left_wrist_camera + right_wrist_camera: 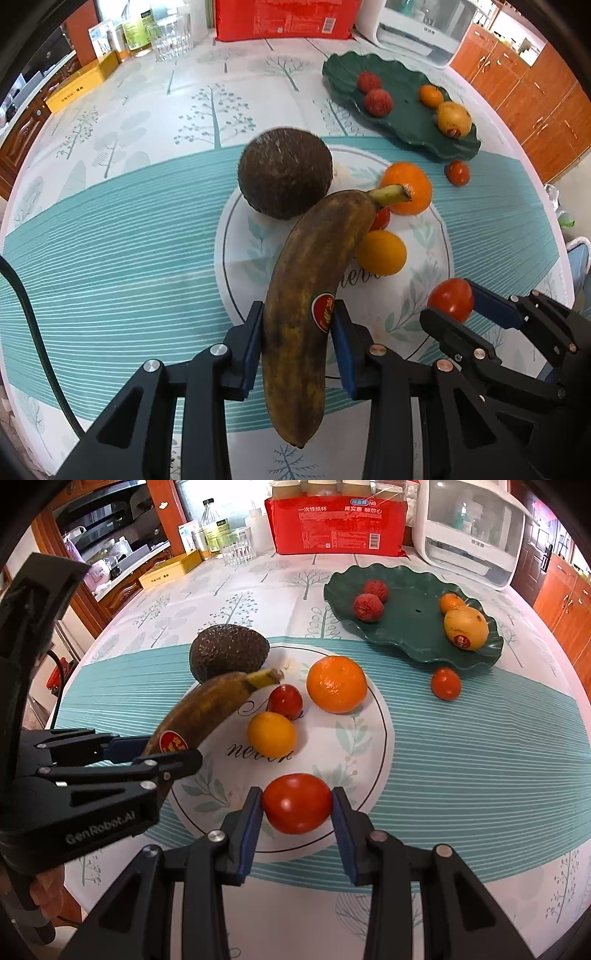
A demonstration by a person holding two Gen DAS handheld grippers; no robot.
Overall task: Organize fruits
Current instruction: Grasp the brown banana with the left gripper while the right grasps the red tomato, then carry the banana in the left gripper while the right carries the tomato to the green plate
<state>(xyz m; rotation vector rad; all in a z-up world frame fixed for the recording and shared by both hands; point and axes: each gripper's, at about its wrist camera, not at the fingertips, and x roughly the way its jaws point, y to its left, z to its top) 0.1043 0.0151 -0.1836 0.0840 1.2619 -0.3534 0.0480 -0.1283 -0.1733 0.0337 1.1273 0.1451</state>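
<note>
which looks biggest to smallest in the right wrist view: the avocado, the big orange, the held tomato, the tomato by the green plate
1. avocado
2. big orange and held tomato: look alike, and the tomato is nearer the camera, so unranked
3. tomato by the green plate, smallest

bare tablecloth right of the crowded white plate, green dish beyond
</note>
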